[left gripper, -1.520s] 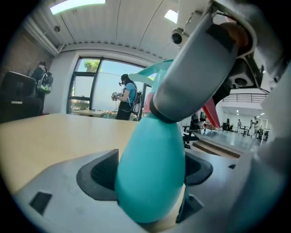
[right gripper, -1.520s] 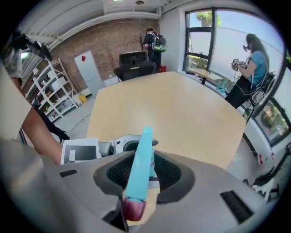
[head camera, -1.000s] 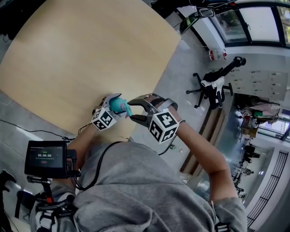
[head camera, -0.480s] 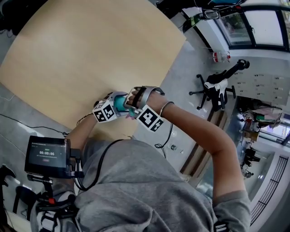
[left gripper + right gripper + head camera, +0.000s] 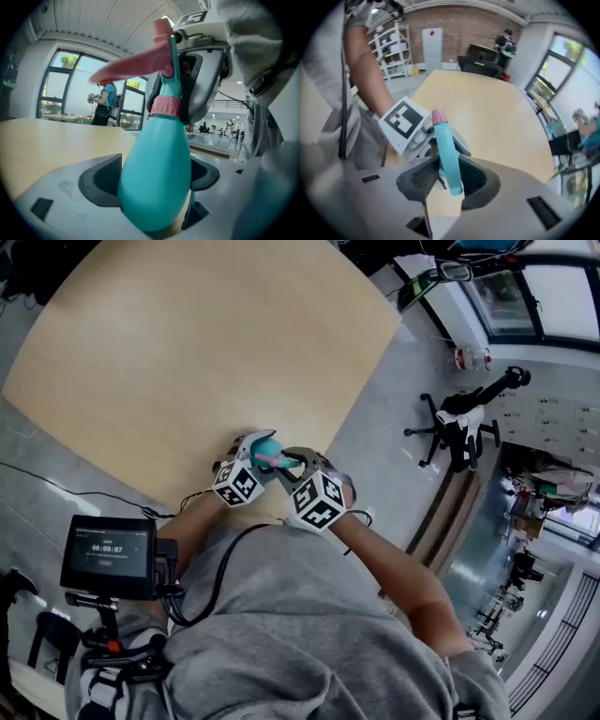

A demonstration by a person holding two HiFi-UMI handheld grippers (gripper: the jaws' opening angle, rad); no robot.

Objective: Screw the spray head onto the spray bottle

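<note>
At the near edge of a pale wooden counter [image 5: 187,352], a person in a grey top brings two hand-held tools together around a teal spray bottle [image 5: 157,178]. The left claw [image 5: 152,180] is clamped on the bottle's wide belly and holds it steady, with the neck pointing away from the claw. The right claw [image 5: 449,176] is closing on the spray head [image 5: 447,150], which stands between its two pads. Both pads appear to meet the head's sides.

In the left gripper view the head sits on top of the bottle, its pink collar [image 5: 165,107] down at the neck. The head therefore looks placed and probably started on the thread. How far it is screwed home cannot be told. What likely remains is to turn the head until the collar seats firmly, then let go.

Beyond the claws the counter stretches away bare, with a swivel chair [image 5: 459,423] standing on the grey floor past its far side.
</note>
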